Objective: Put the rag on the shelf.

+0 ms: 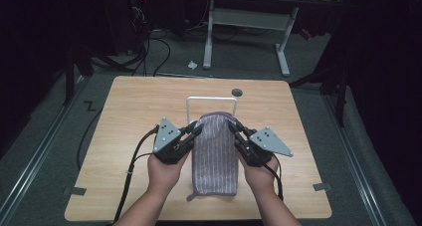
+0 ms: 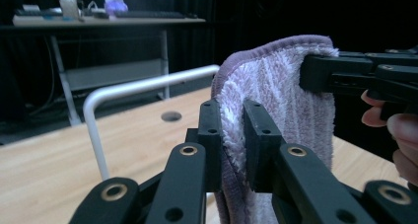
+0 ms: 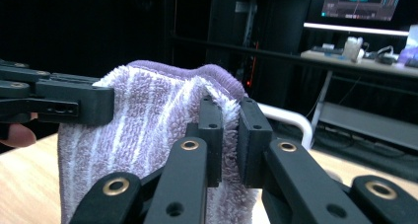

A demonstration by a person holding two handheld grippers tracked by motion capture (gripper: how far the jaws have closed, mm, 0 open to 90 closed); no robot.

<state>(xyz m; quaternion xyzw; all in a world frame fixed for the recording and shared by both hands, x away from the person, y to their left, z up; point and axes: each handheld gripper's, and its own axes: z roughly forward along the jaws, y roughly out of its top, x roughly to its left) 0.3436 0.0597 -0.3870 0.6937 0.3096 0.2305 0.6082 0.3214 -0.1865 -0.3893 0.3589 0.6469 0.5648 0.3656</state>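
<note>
Purple striped towel (image 1: 215,154) hangs between both tools above the wooden bench (image 1: 129,116) in the high view, its top edge just before a white metal rack (image 1: 211,99); the left tool (image 1: 195,129) and right tool (image 1: 233,127) pinch its upper corners. Along the left gripper view, the left tool (image 2: 233,140) is clamped tight on the towel's (image 2: 276,86) edge. Along the right gripper view, the right tool (image 3: 229,135) likewise grips the towel (image 3: 143,130), jaws nearly closed on the fabric.
</note>
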